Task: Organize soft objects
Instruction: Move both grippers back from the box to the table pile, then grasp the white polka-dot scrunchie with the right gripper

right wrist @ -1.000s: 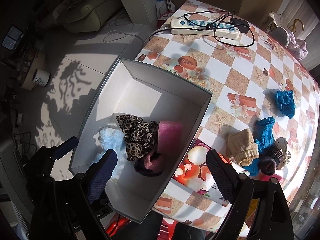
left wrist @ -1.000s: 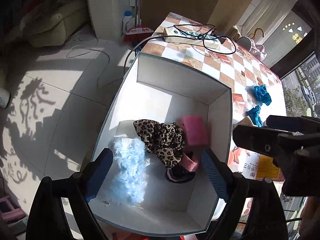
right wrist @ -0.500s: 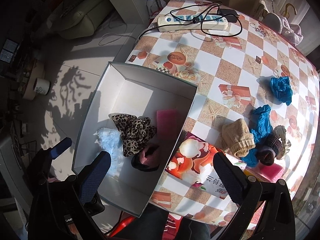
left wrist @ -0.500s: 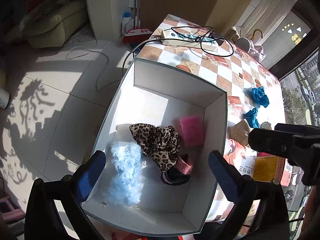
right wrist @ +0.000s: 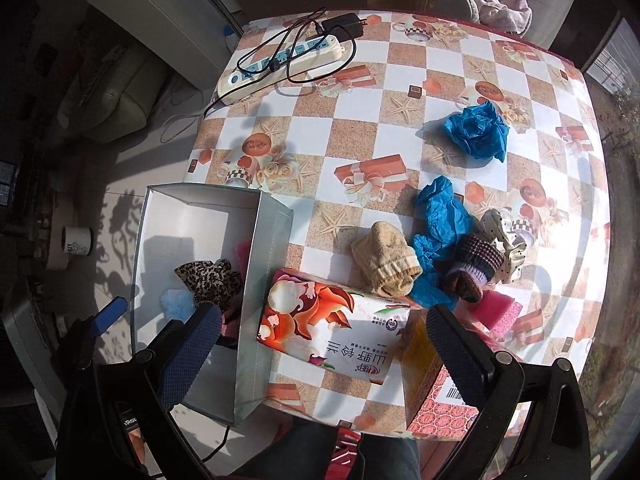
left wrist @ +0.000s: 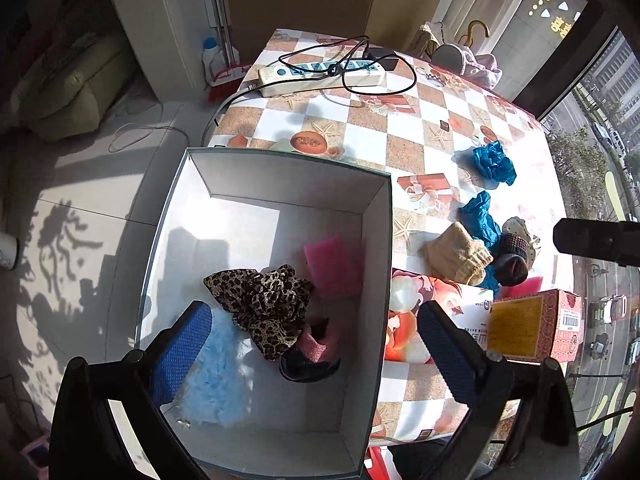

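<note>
A white box (left wrist: 379, 264) (right wrist: 266, 248) stands at the table's left edge. In it lie a leopard-print cloth (left wrist: 260, 300), a pink sponge (left wrist: 334, 266), a light blue fluffy piece (left wrist: 216, 376) and a dark pink-cuffed sock (left wrist: 310, 360). On the table lie a beige sock (right wrist: 386, 264), two blue crumpled pieces (right wrist: 476, 130) (right wrist: 438, 228), a dark knitted sock (right wrist: 474, 270), a dotted scrunchie (right wrist: 506, 240) and a pink sponge (right wrist: 502, 308). My left gripper (left wrist: 316, 352) is open and empty above the box. My right gripper (right wrist: 324, 352) is open and empty above a tissue pack.
A printed tissue pack (right wrist: 332, 330) and an orange-red carton (right wrist: 432, 392) lie at the table's near edge. A power strip with a black cable (right wrist: 280, 60) lies at the far left of the checkered table (right wrist: 360, 128). Tiled floor lies left of the box.
Both grippers have pulled up and to the right, away from the box. The right gripper now looks down on the table's items instead of the box. Both stay open and empty.
</note>
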Tool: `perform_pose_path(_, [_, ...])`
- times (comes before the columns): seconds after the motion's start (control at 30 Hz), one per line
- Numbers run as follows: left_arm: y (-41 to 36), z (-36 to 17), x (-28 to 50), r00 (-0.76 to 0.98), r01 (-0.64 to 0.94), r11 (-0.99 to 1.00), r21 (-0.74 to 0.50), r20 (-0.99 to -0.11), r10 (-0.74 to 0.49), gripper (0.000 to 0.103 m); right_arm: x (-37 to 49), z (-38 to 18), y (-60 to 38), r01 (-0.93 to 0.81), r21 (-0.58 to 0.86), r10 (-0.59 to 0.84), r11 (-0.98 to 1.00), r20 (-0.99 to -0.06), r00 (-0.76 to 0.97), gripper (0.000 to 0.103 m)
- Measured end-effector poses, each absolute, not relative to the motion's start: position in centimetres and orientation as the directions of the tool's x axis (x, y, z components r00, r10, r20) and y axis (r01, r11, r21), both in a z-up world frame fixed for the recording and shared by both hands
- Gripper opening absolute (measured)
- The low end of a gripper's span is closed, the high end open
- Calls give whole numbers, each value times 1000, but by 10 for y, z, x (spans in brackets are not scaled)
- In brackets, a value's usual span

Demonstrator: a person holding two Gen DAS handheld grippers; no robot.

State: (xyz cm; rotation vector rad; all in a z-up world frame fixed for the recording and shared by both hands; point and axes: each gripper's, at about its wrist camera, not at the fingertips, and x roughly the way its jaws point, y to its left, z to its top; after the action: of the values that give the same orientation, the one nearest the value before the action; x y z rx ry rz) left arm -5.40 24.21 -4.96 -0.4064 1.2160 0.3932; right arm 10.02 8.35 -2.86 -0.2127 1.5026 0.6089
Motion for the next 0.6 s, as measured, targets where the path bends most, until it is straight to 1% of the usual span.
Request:
perform_pose_path(0.13, [228,-48,-36,295,-463,883,-79,-953,69,103,125,-26,38,-414,236,247,879,-969,-28,103])
perform_pose_path(0.27, [215,-44,-18,299,-434,899,-63,-951,78,103,152,-34,-11,-307,209,218,928,-976,-4,103])
perform_pose_path(0.43, [197,-45,7,281,-386,922,-43,-957,74,103,175,-69,-60,-191,167,161,967,-986,-44,103])
perform_pose_path(0.6, [179,-58,33,233,-326,945,-31,-971,49,103,186,-111,-79,-160,166,146,973,-980,-132,103])
